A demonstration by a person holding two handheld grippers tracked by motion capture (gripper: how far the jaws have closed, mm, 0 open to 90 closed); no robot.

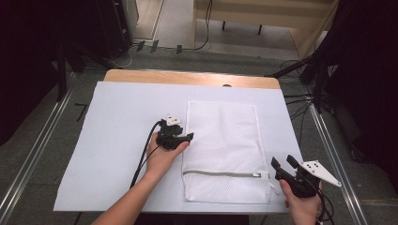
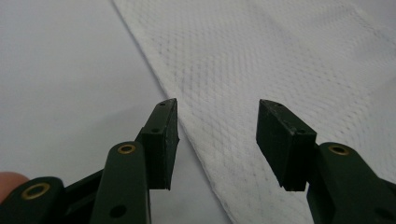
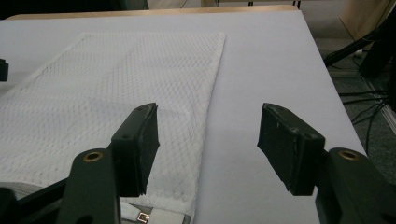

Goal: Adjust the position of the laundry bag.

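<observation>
A white mesh laundry bag lies flat on the white table cover, its grey zipper running across near the front end. My left gripper is open at the bag's left edge, low over it; in the left gripper view its jaws straddle that edge of the bag. My right gripper is open just right of the bag's front right corner, close to the zipper pull. In the right gripper view the bag stretches away at left and the zipper pull sits below the left jaw.
The wooden table's far edge shows beyond the cover. Black stands and cables lie on the floor at right, metal rails run along the left. Bare cover lies left of the bag.
</observation>
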